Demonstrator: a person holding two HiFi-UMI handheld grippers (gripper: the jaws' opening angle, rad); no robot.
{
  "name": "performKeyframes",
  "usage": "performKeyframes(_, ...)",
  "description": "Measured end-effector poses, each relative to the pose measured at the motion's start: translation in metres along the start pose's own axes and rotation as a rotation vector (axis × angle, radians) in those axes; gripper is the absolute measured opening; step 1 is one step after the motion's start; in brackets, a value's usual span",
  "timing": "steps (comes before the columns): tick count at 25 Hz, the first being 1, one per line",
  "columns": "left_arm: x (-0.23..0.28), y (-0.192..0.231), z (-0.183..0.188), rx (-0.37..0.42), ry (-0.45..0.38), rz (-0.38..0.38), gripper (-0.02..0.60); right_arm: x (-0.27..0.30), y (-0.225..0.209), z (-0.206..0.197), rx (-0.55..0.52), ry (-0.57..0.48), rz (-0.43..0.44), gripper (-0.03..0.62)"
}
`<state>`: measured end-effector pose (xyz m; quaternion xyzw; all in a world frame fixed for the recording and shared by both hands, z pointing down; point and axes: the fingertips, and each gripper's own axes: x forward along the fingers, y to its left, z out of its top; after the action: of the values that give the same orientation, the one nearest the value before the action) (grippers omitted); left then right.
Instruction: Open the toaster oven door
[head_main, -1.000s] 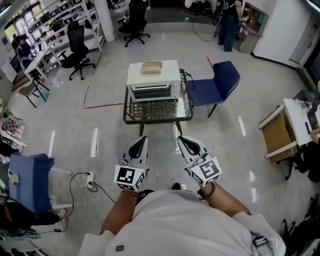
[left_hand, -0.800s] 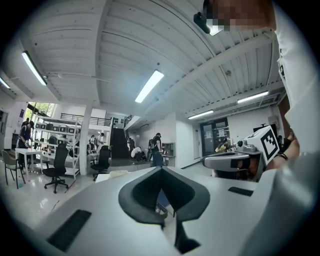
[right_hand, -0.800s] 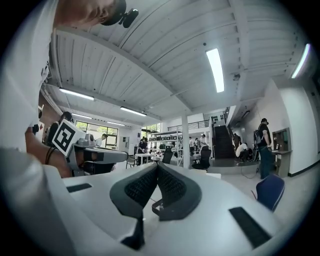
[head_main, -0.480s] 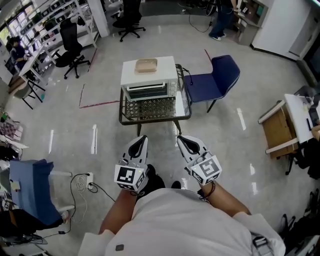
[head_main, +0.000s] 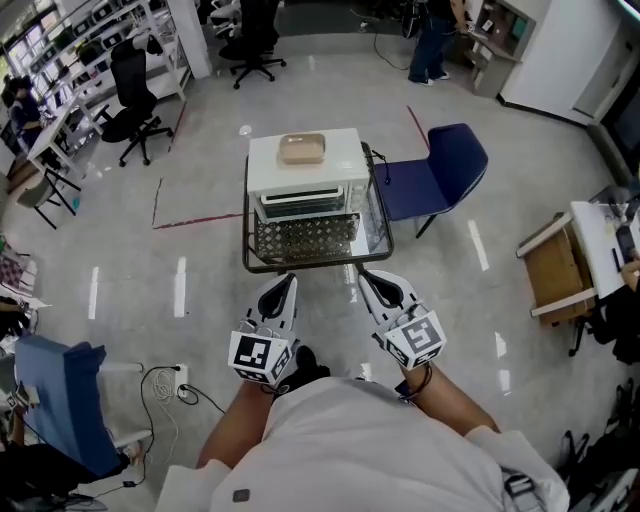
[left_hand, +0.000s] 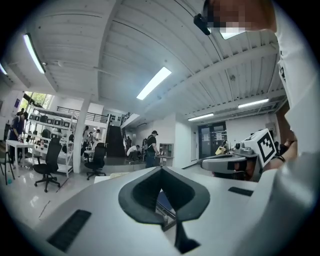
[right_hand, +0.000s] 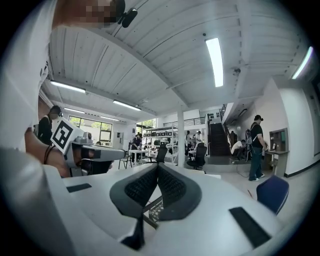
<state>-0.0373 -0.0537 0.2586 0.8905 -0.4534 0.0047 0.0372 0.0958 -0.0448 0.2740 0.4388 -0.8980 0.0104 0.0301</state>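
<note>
Left gripper sits a bit short of the boxy white toaster oven, off its front-left, fingers pressed together on nothing. The oven's on a small glass-topped metal table, door looks shut. Right gripper, off the oven's front-right, is the same deal: closed and empty. There's a dark blue chair just right of the oven.

- The toaster oven sits at the back of a small table; the table top in front of its door lies open.
- The left gripper and right gripper hang just short of the table's near edge.
- A blue chair crowds the table's right side.
- Open floor lies left of the table.
</note>
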Motion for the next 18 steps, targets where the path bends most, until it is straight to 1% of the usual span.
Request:
performKeyframes(3,0.008,0.031,0.007,0.023,-0.005,-0.015,0.015,0.038,-0.004,0.008,-0.005,-0.010,-0.016,0.018)
performKeyframes(5,0.012,0.053,0.010,0.025,-0.002,-0.024,0.015,0.061,-0.004,0.015,-0.008,-0.014,-0.028,0.018)
performKeyframes(7,0.016,0.074,0.012,0.021,0.004,-0.034,0.015,0.079,-0.005,0.019,-0.012,-0.017,-0.043,0.018)
performKeyframes(10,0.021,0.099,0.014,0.037,0.010,-0.045,0.015,0.100,-0.008,0.022,-0.008,-0.024,-0.065,0.018)
performKeyframes(14,0.029,0.121,0.013,0.028,0.019,-0.052,0.015,0.120,-0.009,0.017,0.004,-0.006,-0.067,0.018)
performKeyframes(18,0.043,0.135,0.002,0.018,0.038,-0.050,0.015,0.133,-0.017,0.008,-0.009,0.006,-0.061,0.018)
